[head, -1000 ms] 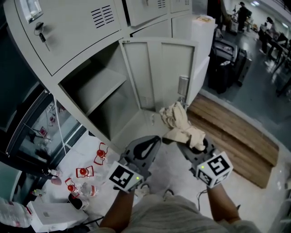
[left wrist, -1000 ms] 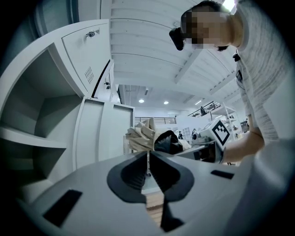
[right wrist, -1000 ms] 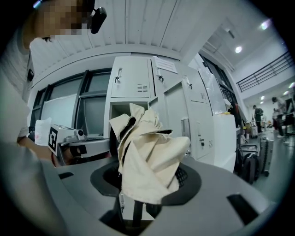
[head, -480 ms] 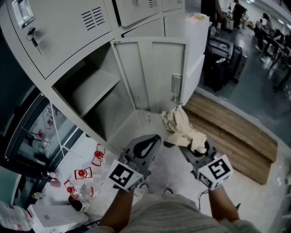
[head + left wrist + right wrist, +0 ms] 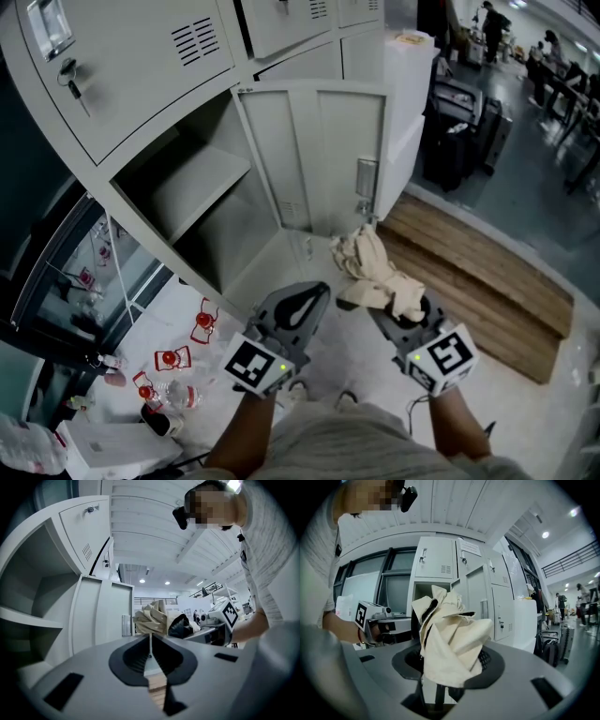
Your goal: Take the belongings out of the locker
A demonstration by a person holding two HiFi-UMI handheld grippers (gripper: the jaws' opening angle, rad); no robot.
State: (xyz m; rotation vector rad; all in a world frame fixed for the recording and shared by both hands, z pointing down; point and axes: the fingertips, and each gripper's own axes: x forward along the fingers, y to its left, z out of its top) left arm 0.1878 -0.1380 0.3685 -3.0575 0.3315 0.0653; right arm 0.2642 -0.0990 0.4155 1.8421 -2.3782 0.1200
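The grey locker point(image 5: 141, 122) stands with its door point(image 5: 319, 150) swung wide, and its shelf and floor point(image 5: 216, 225) show nothing inside. A crumpled cream cloth bag point(image 5: 372, 267) with a dark strap hangs in front of the door, outside the locker. My right gripper point(image 5: 375, 302) is shut on it; the cloth point(image 5: 452, 634) bunches up over that gripper point(image 5: 443, 670) in its own view. My left gripper point(image 5: 312, 291) floats beside it at the left, shut and holding nothing point(image 5: 150, 638). The bag point(image 5: 154, 617) shows just beyond its tips.
Several red-capped plastic bottles point(image 5: 178, 361) and a white box point(image 5: 108, 439) lie on the floor at lower left. A wooden pallet point(image 5: 483, 281) lies at the right. Dark suitcases point(image 5: 464, 131) stand beyond it. A key hangs in the upper locker door point(image 5: 70, 86).
The head view has shifted slightly. Both grippers keep their places in front of the locker, the bag held in the right one throughout.
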